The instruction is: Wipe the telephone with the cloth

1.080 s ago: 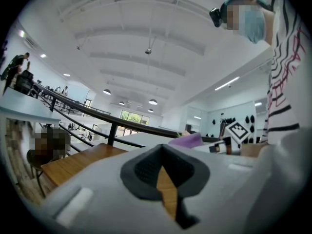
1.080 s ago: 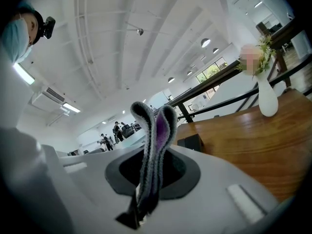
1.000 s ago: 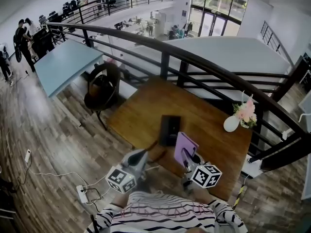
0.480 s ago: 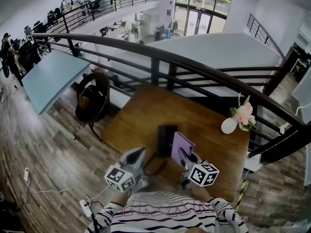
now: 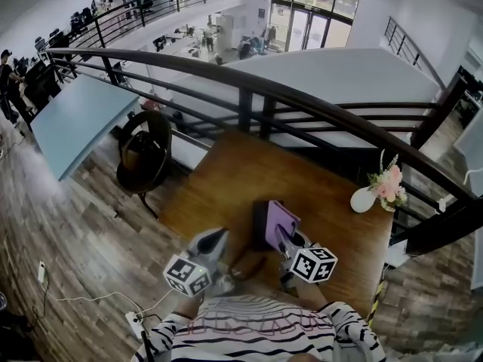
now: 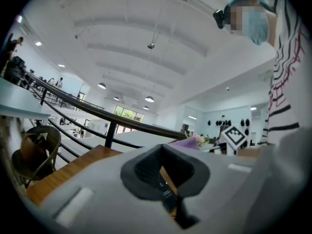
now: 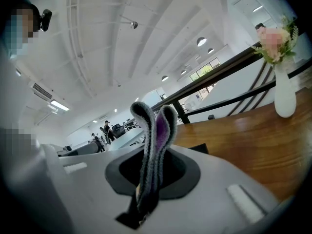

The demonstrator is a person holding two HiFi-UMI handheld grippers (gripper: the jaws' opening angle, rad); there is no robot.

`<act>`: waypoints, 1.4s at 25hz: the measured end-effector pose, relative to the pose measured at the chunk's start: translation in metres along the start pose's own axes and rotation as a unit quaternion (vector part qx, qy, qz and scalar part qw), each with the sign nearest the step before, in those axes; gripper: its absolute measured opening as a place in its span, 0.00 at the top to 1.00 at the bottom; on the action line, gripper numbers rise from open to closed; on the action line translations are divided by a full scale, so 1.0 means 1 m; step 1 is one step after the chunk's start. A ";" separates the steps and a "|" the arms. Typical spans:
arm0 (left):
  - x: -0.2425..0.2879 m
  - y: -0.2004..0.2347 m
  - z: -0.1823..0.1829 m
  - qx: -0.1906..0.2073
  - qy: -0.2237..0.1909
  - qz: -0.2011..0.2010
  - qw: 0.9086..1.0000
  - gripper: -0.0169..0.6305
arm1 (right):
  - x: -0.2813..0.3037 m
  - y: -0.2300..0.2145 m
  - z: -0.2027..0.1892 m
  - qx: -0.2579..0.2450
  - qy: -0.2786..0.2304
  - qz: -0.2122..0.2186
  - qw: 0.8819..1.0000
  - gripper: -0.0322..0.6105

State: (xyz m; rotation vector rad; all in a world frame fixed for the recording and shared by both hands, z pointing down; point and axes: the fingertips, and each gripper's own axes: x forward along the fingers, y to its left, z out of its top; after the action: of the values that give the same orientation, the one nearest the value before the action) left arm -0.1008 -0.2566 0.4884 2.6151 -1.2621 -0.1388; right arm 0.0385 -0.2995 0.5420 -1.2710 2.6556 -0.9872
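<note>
1. At the far left of the head view, a round-backed chair stands on the plank floor beside a pale blue table.
2. The left hand-held gripper hangs over the near left edge of the wooden worktop, at lower centre of the frame, tip aimed towards the upper right. In the left gripper view its jaws are drawn together to a thin slit with nothing caught in them. Only a sliver of wood and a dark strip show through.
3. The telephone, a dark flat slab, lies mid-worktop just beyond both grippers. Only its left side is exposed.
4. A purple cloth covers the telephone's right side as seen from above; whether it touches the set cannot be told.
5. The right hand-held gripper pinches that cloth. In the right gripper view the folded fabric stands up out of the clamped jaws.
6. Near the worktop's right edge, well apart from the telephone, a white vase stands upright holding pink flowers.
7. A dark railing curves across the frame behind the worktop.
8. The person's striped shirt fills the bottom centre.
</note>
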 end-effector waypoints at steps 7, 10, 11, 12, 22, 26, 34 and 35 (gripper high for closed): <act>-0.002 0.019 0.002 -0.008 0.001 0.009 1.000 0.97 | 0.044 -0.001 -0.006 -0.015 0.032 0.005 0.999 0.89; -0.007 0.030 0.003 -0.014 0.002 0.016 1.000 0.97 | 0.066 0.000 -0.017 -0.016 0.052 0.005 0.998 0.89; -0.009 0.034 0.002 -0.016 0.003 0.018 1.000 0.97 | 0.074 0.000 -0.023 -0.014 0.059 0.005 0.998 0.89; -0.010 0.039 0.001 -0.018 0.003 0.020 1.000 0.97 | 0.082 -0.001 -0.029 -0.012 0.065 0.006 0.998 0.89; -0.013 0.065 -0.002 -0.023 0.009 0.029 0.999 0.97 | 0.142 -0.020 -0.068 0.002 0.113 -0.011 0.993 0.89; -0.008 0.062 -0.006 -0.027 0.016 0.024 0.999 0.97 | 0.147 -0.036 -0.070 0.004 0.120 -0.027 0.992 0.89; -0.001 0.058 -0.012 -0.028 0.021 0.021 0.999 0.97 | 0.135 -0.074 -0.063 -0.006 0.126 -0.068 0.990 0.89; 0.000 0.058 -0.012 -0.029 0.021 0.020 0.999 0.97 | 0.131 -0.079 -0.062 -0.007 0.126 -0.075 0.989 0.89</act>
State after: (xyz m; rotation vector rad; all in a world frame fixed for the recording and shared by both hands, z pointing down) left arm -0.1423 -0.2890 0.5148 2.5276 -1.2768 -0.1103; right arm -0.0121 -0.3969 0.6654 -1.4578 2.7848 -1.2272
